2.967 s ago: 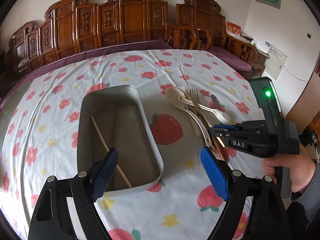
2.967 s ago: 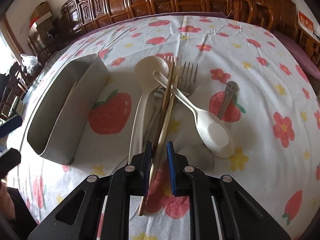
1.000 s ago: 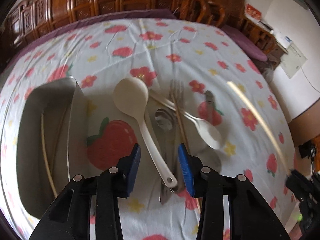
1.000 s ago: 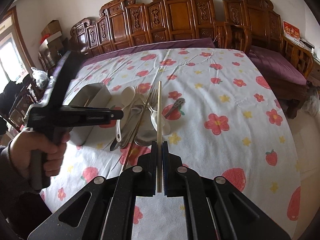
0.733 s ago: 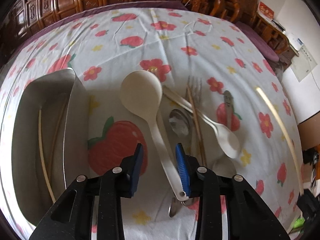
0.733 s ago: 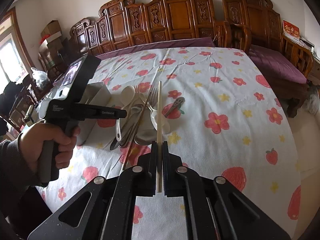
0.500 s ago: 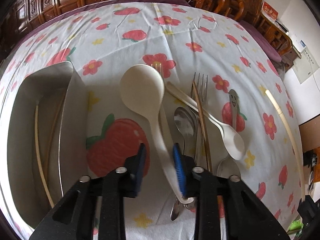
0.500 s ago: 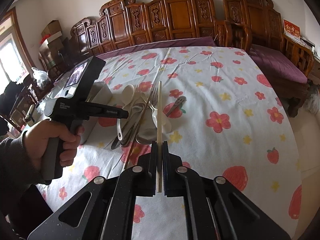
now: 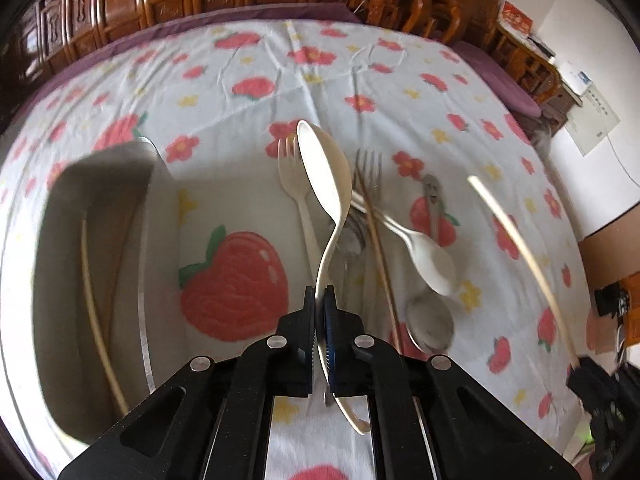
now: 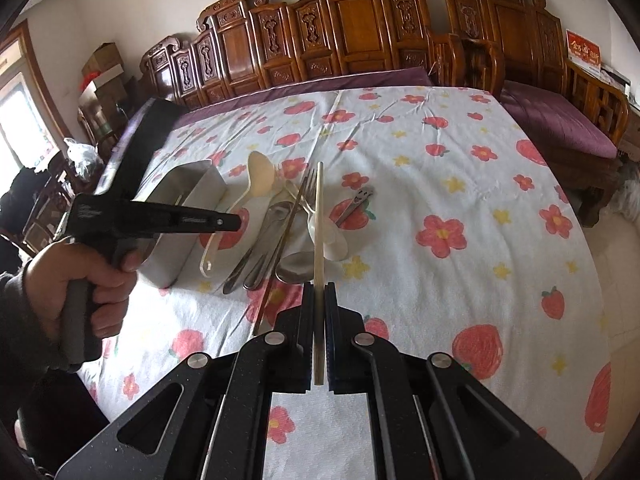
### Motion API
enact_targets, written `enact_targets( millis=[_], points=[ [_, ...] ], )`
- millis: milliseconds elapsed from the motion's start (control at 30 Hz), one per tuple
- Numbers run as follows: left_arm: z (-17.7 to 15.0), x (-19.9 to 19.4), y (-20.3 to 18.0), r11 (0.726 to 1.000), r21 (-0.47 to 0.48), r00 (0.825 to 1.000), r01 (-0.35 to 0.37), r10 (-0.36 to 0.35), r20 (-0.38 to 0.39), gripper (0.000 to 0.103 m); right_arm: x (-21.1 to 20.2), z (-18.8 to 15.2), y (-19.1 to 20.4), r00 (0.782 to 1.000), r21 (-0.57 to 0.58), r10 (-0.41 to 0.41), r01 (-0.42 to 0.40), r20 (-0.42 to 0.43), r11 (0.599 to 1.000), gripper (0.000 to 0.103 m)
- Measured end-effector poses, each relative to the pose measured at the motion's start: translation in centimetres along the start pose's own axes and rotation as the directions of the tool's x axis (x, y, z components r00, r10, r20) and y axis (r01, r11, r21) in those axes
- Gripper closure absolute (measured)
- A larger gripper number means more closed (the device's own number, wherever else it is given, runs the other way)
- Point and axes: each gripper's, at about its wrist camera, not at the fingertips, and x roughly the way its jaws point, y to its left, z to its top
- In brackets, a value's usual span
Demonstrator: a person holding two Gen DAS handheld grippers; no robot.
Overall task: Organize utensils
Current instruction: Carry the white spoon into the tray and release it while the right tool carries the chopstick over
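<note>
My left gripper (image 9: 319, 300) is shut on the handle of a large cream spoon (image 9: 324, 168) and holds it lifted off the cloth, bowl pointing away. Under it lie a cream fork (image 9: 298, 192), metal forks and spoons and a dark chopstick (image 9: 378, 248). A metal tray (image 9: 148, 248) at the left holds a pale chopstick (image 9: 94, 288). My right gripper (image 10: 319, 300) is shut on another pale chopstick (image 10: 319, 216), held above the table. The left gripper (image 10: 224, 222) with the lifted spoon (image 10: 260, 178) shows in the right wrist view too.
The table has a flower-and-strawberry cloth (image 10: 460, 184). A small smiley-faced spoon (image 10: 358, 200) lies right of the pile. Carved wooden chairs (image 10: 352, 28) line the far side. The table's right edge drops to the floor (image 10: 616, 248).
My left gripper closed on the cream spoon's handle and lifted it off the pile, uncovering a cream fork. My right gripper still holds its chopstick up, almost unmoved.
</note>
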Motion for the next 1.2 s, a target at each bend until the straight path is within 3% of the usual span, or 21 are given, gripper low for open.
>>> enact_targets(
  millis=[233,567,800,1200],
  points=[
    [-0.8,-4.7,0.2,0.999,0.040,0.998,0.010,-0.013,0.064,0.100,-1.1,1.3,1.1,1.000,0.010,0.001,-0.001,0.020,1.000,0.097],
    [-1.3,-9.0,4.3,0.998,0.062,0.993,-0.005,-0.002,0.117,0.100,-1.9,4.8,5.1,0.999,-0.005,0.022,-0.021,0.049,1.000,0.097],
    [-1.7,-10.3,8.2,0.998,0.053,0.990,-0.037,0.030,0.136,0.100,-0.5,7.0,9.2,0.998,-0.024,0.057,-0.057,0.036,0.998,0.097],
    [-2.2,-9.6,13.7,0.999,0.016,0.992,-0.033,0.031,0.122,0.100,3.3,9.0,15.6,0.995,-0.091,0.097,-0.096,0.000,0.991,0.097]
  ],
)
